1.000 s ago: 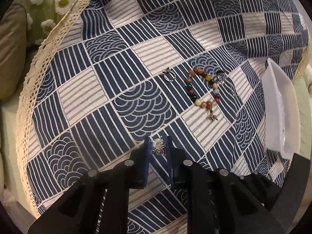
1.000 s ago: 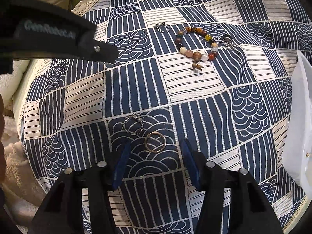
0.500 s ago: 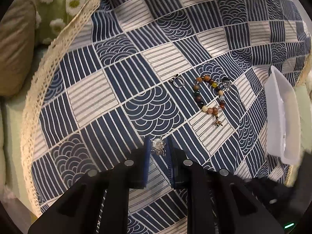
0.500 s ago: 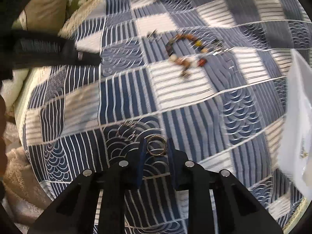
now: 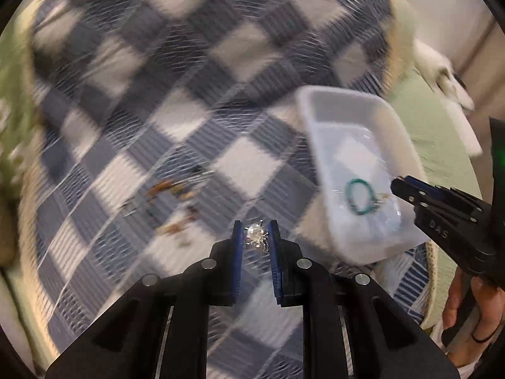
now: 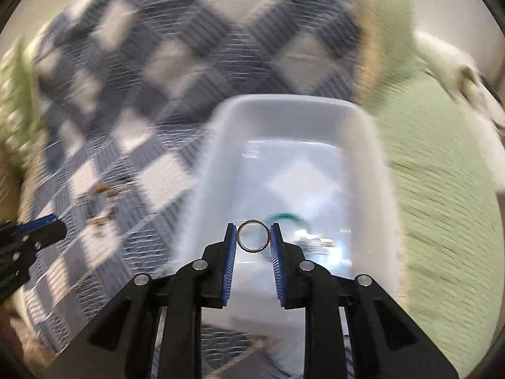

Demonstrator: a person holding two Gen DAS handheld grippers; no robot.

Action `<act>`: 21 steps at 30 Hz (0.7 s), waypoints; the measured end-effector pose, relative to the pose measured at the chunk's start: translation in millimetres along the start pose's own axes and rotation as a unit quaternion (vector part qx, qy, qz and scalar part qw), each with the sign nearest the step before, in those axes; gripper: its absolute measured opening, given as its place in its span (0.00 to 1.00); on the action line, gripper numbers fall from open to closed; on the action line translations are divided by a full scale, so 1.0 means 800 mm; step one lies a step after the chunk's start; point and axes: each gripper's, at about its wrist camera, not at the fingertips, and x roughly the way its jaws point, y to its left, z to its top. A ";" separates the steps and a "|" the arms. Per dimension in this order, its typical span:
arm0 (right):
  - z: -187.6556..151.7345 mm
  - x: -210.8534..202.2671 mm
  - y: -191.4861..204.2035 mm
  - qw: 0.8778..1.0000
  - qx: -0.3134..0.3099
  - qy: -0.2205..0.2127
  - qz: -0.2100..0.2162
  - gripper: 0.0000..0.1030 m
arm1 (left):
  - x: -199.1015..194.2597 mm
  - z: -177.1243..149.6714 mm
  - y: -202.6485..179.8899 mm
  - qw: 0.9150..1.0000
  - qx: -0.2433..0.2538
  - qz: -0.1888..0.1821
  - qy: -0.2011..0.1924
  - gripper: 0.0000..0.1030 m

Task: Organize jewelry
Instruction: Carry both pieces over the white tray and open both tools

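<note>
My left gripper (image 5: 255, 233) is shut on a small silver and pearl jewelry piece (image 5: 255, 232), held above the patterned cloth just left of the white tray (image 5: 407, 145). My right gripper (image 6: 253, 236) is shut on a metal ring (image 6: 253, 236) and holds it over the white tray (image 6: 208, 164). A teal band (image 5: 360, 196) and a small metal piece lie in the tray. The beaded bracelet (image 5: 176, 189) lies blurred on the cloth to the left. The right gripper also shows in the left wrist view (image 5: 398, 185), at the tray's right rim.
A blue and white checked cloth (image 5: 176, 94) covers the surface, with a pale green blanket (image 6: 442, 195) beyond its right edge. Both views are motion-blurred. A hand (image 5: 467, 309) shows at the lower right.
The right gripper shut on the ring, lifted it and carried it right over the tray. The left gripper moved right toward the tray with its jewelry piece.
</note>
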 end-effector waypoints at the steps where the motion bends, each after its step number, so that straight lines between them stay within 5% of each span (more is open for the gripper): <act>1: -0.001 0.004 -0.011 1.000 0.009 0.003 0.000 0.22 | 0.013 0.006 -0.021 1.000 0.011 -0.004 0.007 0.15; 10: -0.007 0.059 -0.056 0.998 0.046 0.050 -0.010 0.22 | 0.113 0.030 -0.134 0.996 0.072 -0.004 0.051 0.15; 21: -0.010 0.074 -0.078 0.994 0.082 0.065 -0.022 0.21 | 0.172 0.043 -0.162 0.994 0.075 0.000 0.075 0.15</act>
